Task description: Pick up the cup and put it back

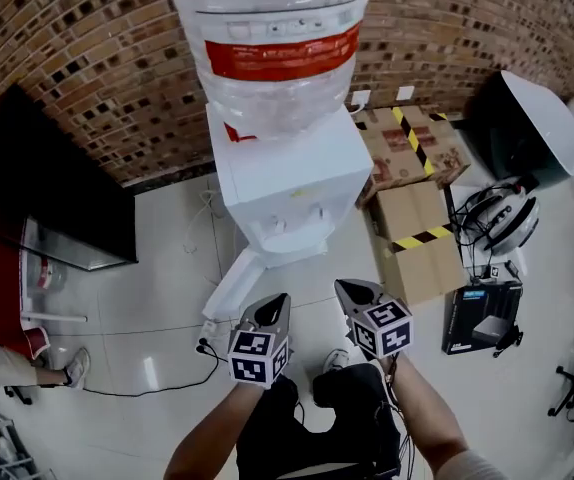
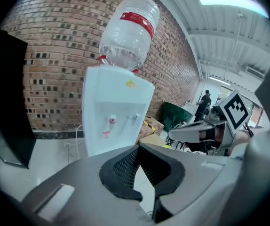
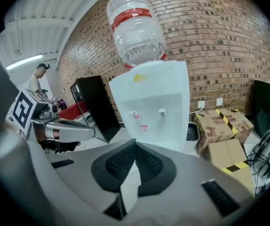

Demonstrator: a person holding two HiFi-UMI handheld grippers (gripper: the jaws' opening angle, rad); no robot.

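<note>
No cup shows in any view. A white water dispenser (image 1: 285, 173) with a clear bottle (image 1: 272, 53) on top stands against the brick wall, ahead of both grippers. Its two taps (image 3: 148, 113) face me. My left gripper (image 1: 277, 302) and right gripper (image 1: 350, 290) are held side by side in front of the dispenser, a short way off from it. In the left gripper view the left gripper (image 2: 138, 148) has its pads together with nothing between them. The right gripper (image 3: 136, 146) is likewise shut and empty in the right gripper view.
Cardboard boxes (image 1: 412, 193) with yellow-black tape lie right of the dispenser. A black cabinet (image 1: 47, 183) stands to the left. A cable (image 1: 157, 378) runs over the white floor. A dark bin (image 3: 192, 132) sits beside the dispenser. A person (image 3: 35, 81) stands far off.
</note>
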